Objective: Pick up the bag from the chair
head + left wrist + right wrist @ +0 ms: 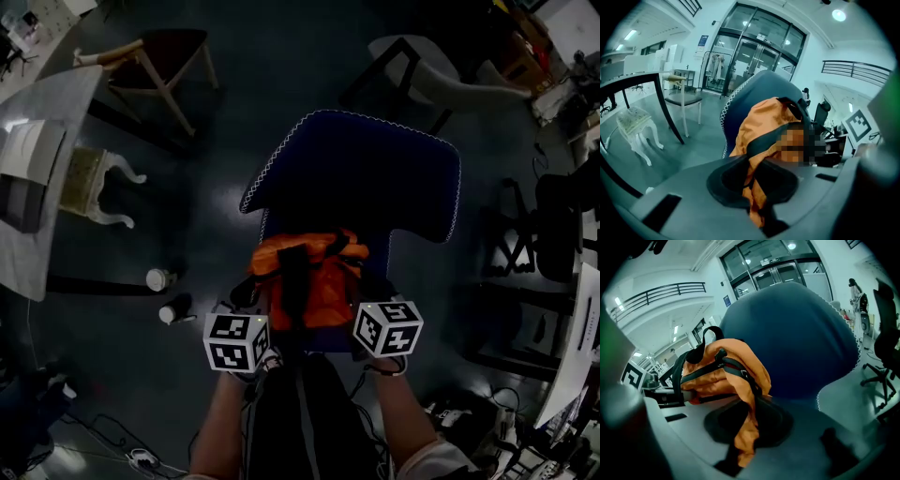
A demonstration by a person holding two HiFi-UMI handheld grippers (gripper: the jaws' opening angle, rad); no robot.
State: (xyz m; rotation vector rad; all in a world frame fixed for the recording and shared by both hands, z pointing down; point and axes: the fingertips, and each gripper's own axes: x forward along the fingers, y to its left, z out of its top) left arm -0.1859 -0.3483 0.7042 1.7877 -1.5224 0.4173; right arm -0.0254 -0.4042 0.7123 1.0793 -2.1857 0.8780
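One orange bag (330,302) is hanging over the seat of the one blue chair (375,169), looking soft, floppy and light. Of the two grippers, the left gripper (752,185) and the right gripper (745,425) are each pinching a fold of its cloth. Its black straps (292,281) would probably be giving surer hold.

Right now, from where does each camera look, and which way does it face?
Left gripper view: rides on the left gripper, looks along its jaws, shut on the orange bag fabric, past the blue chair toward glass doors.
Right gripper view: rides on the right gripper, jaws also shut on bag fabric, facing the chair's backrest.
Head view: on the person's head, looking steeply down at chair, bag, both marker cubes and forearms.
Shared: all views show bag and chair.
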